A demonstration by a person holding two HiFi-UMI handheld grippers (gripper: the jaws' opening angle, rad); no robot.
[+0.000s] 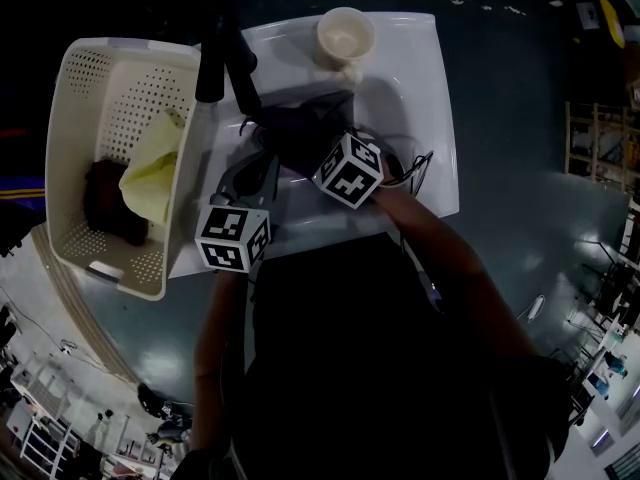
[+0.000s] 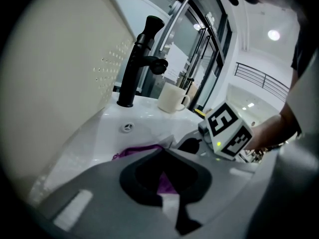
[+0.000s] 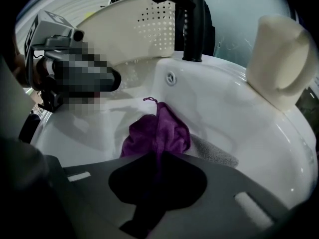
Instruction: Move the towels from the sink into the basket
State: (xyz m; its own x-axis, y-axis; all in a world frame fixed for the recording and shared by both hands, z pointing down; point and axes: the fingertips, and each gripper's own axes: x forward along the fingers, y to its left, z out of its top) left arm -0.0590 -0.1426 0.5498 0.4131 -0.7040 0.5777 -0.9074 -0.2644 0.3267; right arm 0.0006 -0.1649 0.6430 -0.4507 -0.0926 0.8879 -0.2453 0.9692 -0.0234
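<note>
A purple towel lies bunched in the white sink, with a grey towel partly under it. My right gripper reaches down into the basin and is shut on the purple towel's near end, which runs up between the jaws. In the head view the towel looks dark, just beyond the right gripper. My left gripper hovers at the sink's front left rim, shut with nothing in it. The cream perforated basket stands left of the sink, holding a yellow-green towel and a dark red towel.
A black faucet rises at the sink's back left, beside the basket. A cream cup sits on the back rim. The person's arms cover the sink's front edge. Dark floor surrounds the sink stand.
</note>
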